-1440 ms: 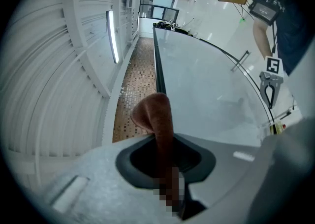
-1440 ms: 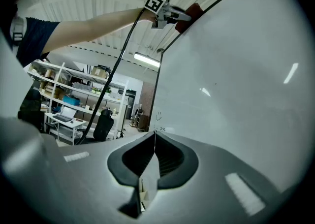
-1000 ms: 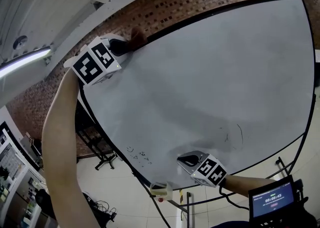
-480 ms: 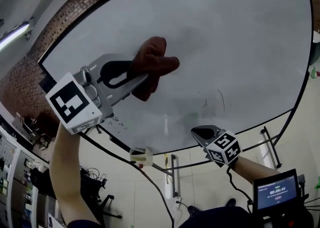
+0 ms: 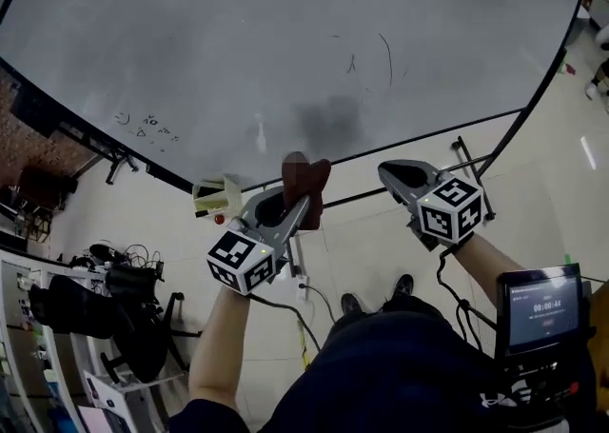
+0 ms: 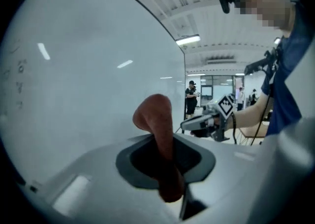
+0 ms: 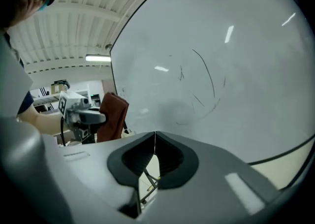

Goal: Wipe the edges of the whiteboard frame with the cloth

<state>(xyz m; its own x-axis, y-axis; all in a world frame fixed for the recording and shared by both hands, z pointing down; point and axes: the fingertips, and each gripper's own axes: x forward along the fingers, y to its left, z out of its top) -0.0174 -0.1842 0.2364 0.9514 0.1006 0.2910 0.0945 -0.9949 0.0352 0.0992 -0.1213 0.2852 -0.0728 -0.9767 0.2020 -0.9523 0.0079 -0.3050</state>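
**A:** Left gripper (image 5: 290,210) is clamped on the cloth (image 5: 306,186), and the brown wad sticks out past the jaw tips. The left gripper view shows the same.

**B:** And the target?

**A:** That's the bottom edge (image 5: 428,139) of the board (image 5: 285,41), dead ahead of those tips. The cloth's far end sits right over the dark strip. Touching it or just short, I can't call.

**B:** Which way does the strip run?

**A:** Crosswise to the gripper, stretching away on both sides of it. So I'd say the wipe is a sideways slide along the strip, not a push forward.

**B:** Right gripper (image 5: 395,177)?

**A:** Jaws together, nothing between them. It's off to the left gripper's right and also near that edge. But the left one has the cloth and sits at the strip, so this looks like its job.
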